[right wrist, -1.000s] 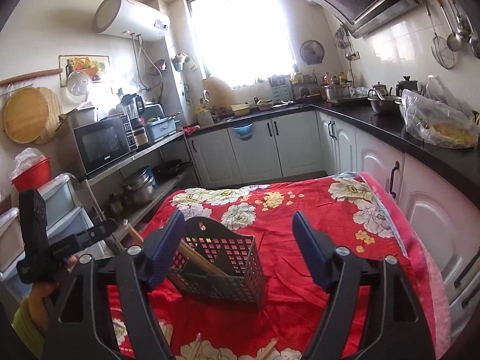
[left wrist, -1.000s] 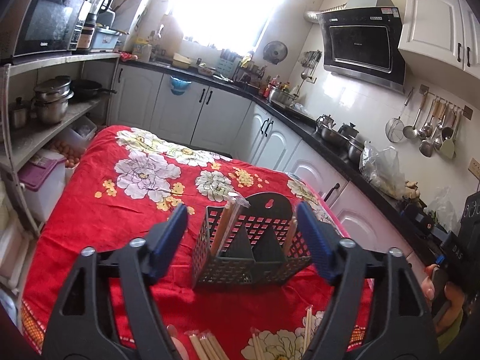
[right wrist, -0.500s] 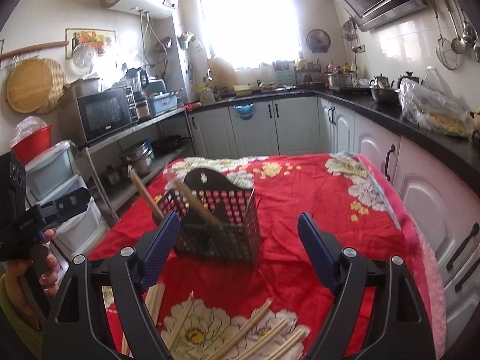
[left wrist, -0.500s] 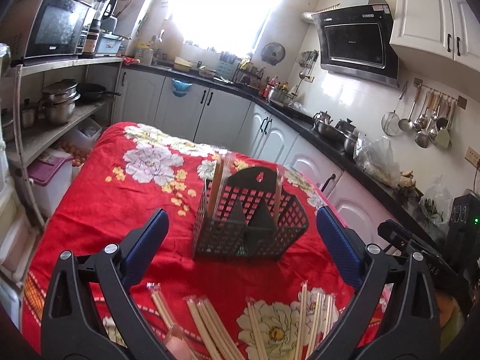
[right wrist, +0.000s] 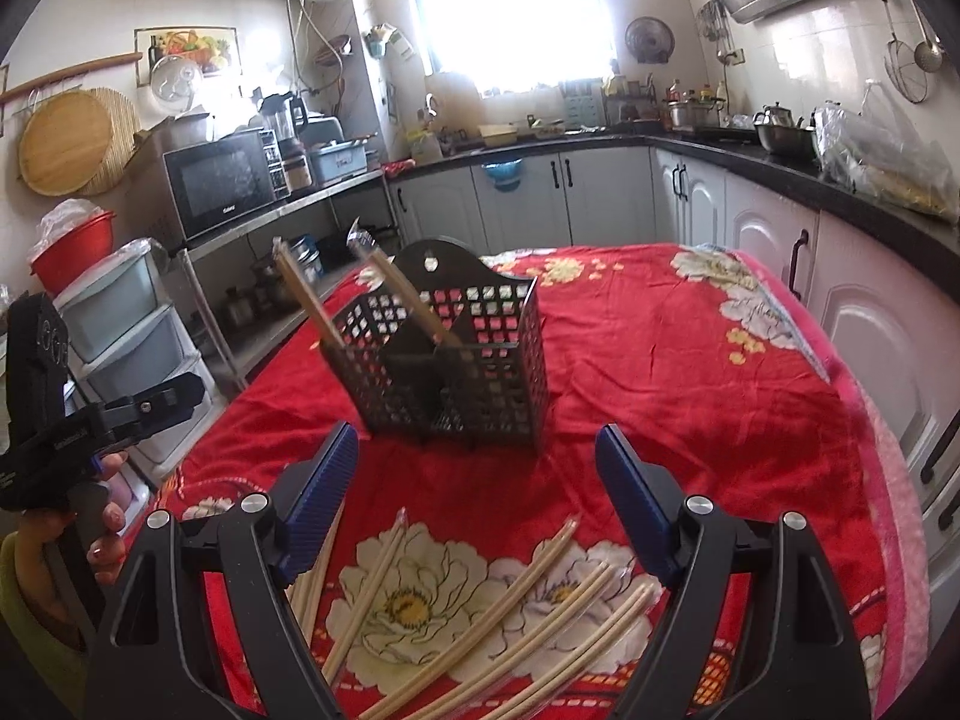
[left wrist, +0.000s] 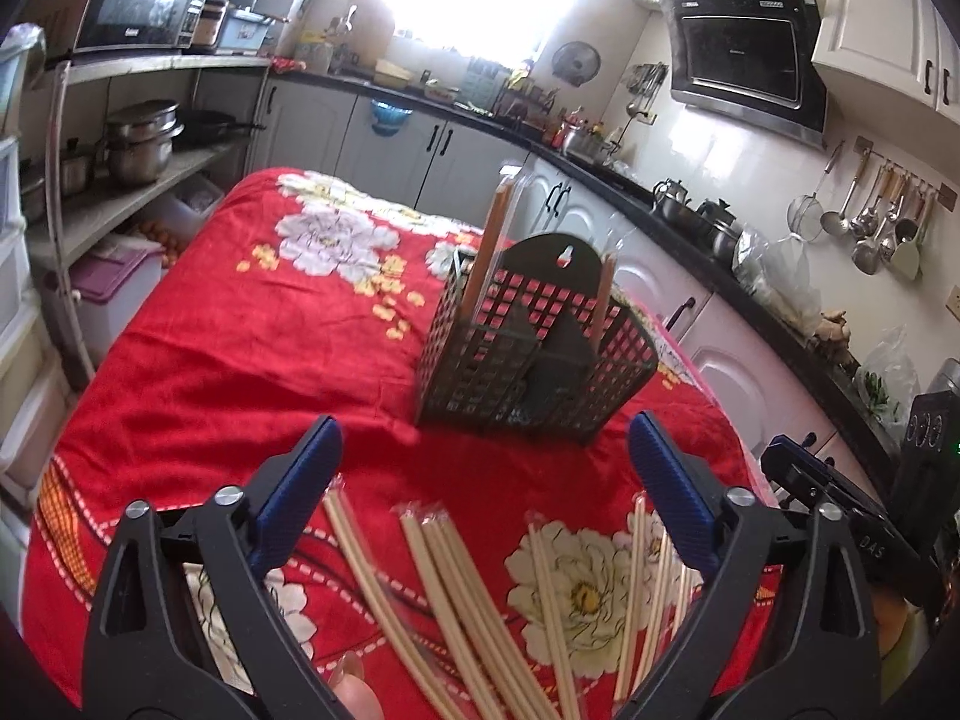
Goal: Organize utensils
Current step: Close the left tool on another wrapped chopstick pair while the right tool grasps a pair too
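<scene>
We held the left gripper [left wrist: 483,462] and right gripper [right wrist: 477,471] wide and empty above wrapped chopsticks [left wrist: 456,588] scattered between the jaws, with the black utensil caddy [left wrist: 534,354] standing just beyond their tips.

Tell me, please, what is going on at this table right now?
A person holds a gripper in each hand above a table covered by a red floral cloth. Both the left gripper and the right gripper are open and hold nothing. Two wrapped pairs of chopsticks already stand in the black mesh caddy. Many more wrapped chopsticks lie loose on the cloth just under the grippers, not yet sorted.
</scene>
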The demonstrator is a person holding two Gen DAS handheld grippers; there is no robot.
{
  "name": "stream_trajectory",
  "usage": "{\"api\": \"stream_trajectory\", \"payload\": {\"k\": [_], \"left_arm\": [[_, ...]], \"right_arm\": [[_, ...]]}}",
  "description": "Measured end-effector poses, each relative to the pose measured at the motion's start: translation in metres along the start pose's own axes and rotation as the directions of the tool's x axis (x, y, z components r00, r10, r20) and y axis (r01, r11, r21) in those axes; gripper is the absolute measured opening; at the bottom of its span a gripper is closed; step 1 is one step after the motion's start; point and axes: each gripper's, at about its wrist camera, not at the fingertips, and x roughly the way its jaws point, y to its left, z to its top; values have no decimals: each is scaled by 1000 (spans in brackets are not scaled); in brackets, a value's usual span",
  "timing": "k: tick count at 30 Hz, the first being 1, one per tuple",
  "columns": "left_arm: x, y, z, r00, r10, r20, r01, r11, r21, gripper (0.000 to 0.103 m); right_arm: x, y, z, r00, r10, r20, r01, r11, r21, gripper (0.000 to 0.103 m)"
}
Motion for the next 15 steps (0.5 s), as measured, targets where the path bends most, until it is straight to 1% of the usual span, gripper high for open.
{"api": "stream_trajectory", "payload": {"k": [3,4,5,6,8,11,15], "left_arm": [[3,8,-8,1000,4,-29,-4,1000,-19,72],[5,10,-12,999,6,-43,-7,1000,-25,64],[7,13,-15,998,10,-57,-12,1000,-29,58],[8,15,-18,998,12,-67,-14,999,-32,55],[12,19,-23,995,8,-96,-12,999,-41,38],[16,23,-31,992,6,-127,-13,999,-52,31],[22,25,-43,986,7,-164,-15,999,-50,26]], "right_arm": [[4,2,-8,1000,9,-25,-9,1000,-3,78],[6,2,-11,999,8,-33,-8,1000,-5,78],[7,3,-13,999,11,-41,-11,1000,-4,76],[9,3,-15,999,18,-52,-18,1000,-1,74],[12,3,-20,997,26,-70,-26,1000,-1,68],[16,4,-26,995,21,-99,-23,1000,-15,60],[21,6,-33,991,23,-134,-27,999,-31,53]]}}
